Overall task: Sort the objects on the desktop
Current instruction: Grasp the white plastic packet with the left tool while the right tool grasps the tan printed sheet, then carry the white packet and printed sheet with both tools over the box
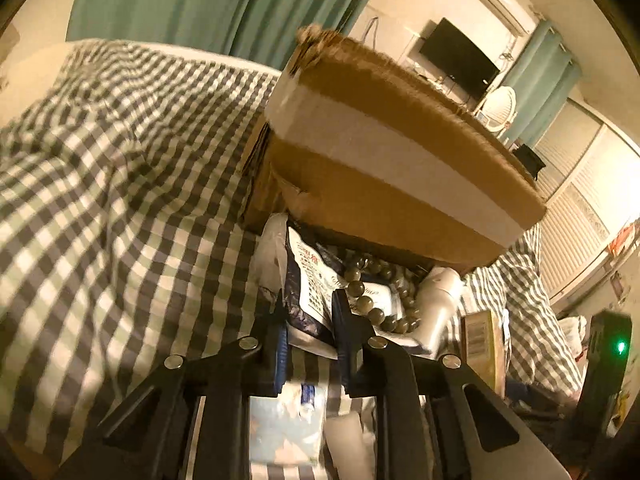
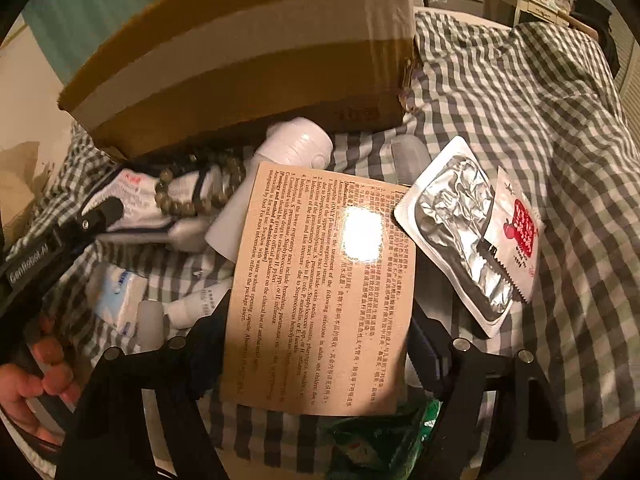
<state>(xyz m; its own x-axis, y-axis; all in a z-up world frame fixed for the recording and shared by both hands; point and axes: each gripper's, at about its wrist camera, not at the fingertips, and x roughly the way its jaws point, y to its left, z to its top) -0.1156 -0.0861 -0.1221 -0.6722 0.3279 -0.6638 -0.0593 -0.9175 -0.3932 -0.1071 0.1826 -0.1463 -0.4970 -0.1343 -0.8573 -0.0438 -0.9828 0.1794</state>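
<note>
In the left wrist view my left gripper is shut on a white and dark blue printed pouch, its pads pressing on the pouch's edge. A bracelet of olive beads lies just right of it, in front of a cardboard box with a white tape band. In the right wrist view my right gripper is shut on a flat tan medicine box covered with printed text, one finger at each long side. The left gripper shows at the left there, on the pouch.
Everything lies on a checked bedspread. A white bottle, a foil sachet, a red apple sachet, a tissue pack, a small bottle and a green packet surround the grippers. A hand is at lower left.
</note>
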